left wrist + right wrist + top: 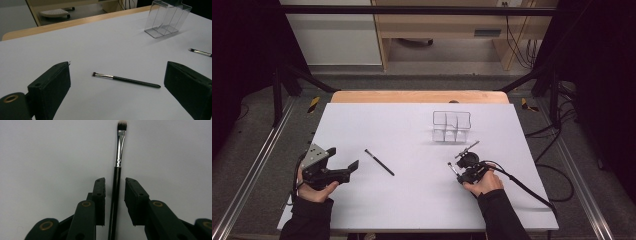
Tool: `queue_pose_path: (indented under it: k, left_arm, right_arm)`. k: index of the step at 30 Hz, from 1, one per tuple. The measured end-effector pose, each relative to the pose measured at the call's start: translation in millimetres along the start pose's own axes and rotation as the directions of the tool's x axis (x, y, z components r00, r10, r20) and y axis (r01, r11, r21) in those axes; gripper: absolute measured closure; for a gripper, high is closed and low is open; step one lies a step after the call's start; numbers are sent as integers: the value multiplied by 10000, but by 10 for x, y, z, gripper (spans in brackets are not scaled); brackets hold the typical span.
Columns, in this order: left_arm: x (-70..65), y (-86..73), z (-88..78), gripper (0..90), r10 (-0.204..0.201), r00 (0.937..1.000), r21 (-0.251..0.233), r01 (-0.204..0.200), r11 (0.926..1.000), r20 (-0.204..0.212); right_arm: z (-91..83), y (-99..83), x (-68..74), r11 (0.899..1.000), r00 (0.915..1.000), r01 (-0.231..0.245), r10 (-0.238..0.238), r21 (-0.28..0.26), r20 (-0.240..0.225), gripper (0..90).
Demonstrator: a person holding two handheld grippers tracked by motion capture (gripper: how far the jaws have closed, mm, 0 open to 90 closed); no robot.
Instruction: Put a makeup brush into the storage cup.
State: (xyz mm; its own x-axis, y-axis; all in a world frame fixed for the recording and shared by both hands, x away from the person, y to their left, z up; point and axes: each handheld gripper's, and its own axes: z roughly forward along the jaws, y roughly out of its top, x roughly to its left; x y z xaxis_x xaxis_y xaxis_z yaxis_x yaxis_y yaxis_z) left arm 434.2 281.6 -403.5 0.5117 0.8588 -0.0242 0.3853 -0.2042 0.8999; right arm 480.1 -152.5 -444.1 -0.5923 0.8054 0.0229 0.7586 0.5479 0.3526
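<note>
White sheeting covered the table (377, 200), with a wooden edge at its far side and dark floor around it. Toward the far right stood a clear plastic organizer (452, 126), upright and divided into compartments. The right gripper (114, 192) had its jaws narrowed around the black handle of a small makeup brush (117, 177), which lay between them with a thin gap showing on each side, its pale bristles pointing away. The left gripper (343, 160) sat near the table's left edge, jaws spread wide, nothing between them. Just beyond it a second brush (125, 79) lay flat on the sheet.
</note>
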Motion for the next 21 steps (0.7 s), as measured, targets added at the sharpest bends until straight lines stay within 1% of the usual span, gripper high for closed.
queue_pose_path:
  k: [1,8,11,13,18,21]
  left_arm:
    - [1,-1,0,60,1,10000,3,-1,10000,-4]
    - [2,-1,0,60,0,10000,-2,0,10000,-8]
    - [1,-2,3,60,-1,10000,8,1,10000,-10]
    - [1,-3,4,60,10,10000,21,-10,10000,-20]
    - [-2,-1,1,60,12,10000,7,-12,10000,-21]
    - [0,-2,2,60,11,10000,13,-11,10000,-24]
  right_arm:
    - [3,1,4,10000,10000,-58,58,15,-2,724]
    - [45,-4,15,9996,10000,67,-68,292,6,769]
    - [54,-4,26,9995,10000,-14,13,331,32,784]
    - [57,-3,27,9993,9999,-77,74,356,75,812]
    - [58,5,29,9986,9996,-296,294,448,55,832]
    - [59,14,24,9983,9995,-321,318,489,71,838]
